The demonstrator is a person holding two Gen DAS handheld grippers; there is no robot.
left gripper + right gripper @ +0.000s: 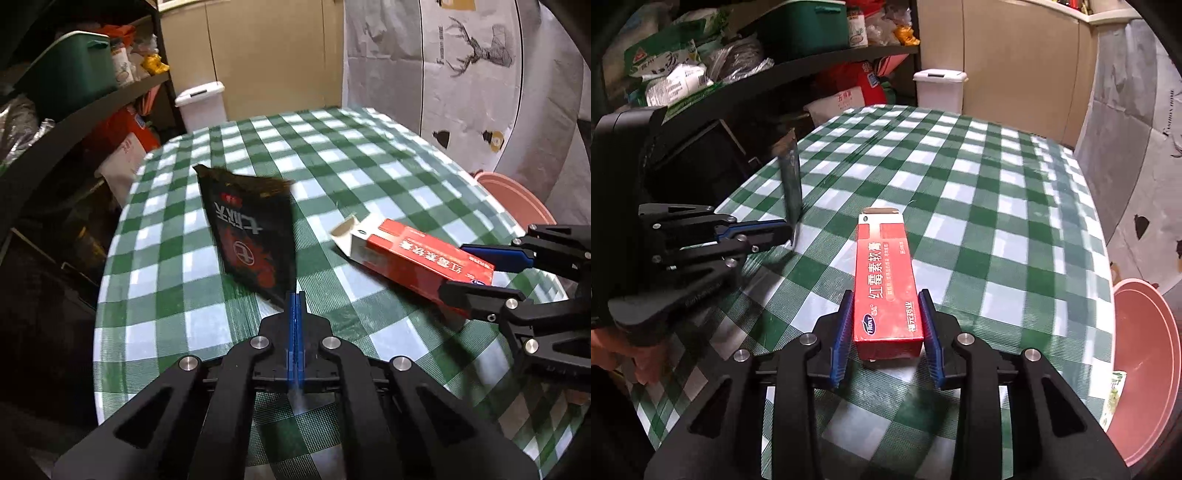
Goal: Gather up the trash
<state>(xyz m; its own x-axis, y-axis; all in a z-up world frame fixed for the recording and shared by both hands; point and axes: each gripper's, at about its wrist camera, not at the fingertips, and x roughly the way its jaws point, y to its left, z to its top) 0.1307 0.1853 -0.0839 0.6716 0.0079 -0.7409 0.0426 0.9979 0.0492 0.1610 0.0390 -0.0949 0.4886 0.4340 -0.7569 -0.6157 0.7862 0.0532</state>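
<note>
left gripper point(295, 299) clenched on a glossy black foil pouch point(251, 236); right gripper point(886, 321) grasping a red rectangular cardboard ointment box point(886, 280) on the checked oilcloth table point(979, 184).

Dim indoor light, soft sheen on the tabletop point(1015, 177); motion-blurred black packet point(251, 236); fisheye bending and dark vignette at frame edges.

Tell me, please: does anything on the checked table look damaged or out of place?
Yes. The red box between the right tongs has its far end flap torn open. The black packet, pinched by the left tongs, stands tilted on edge, not flat.
</note>
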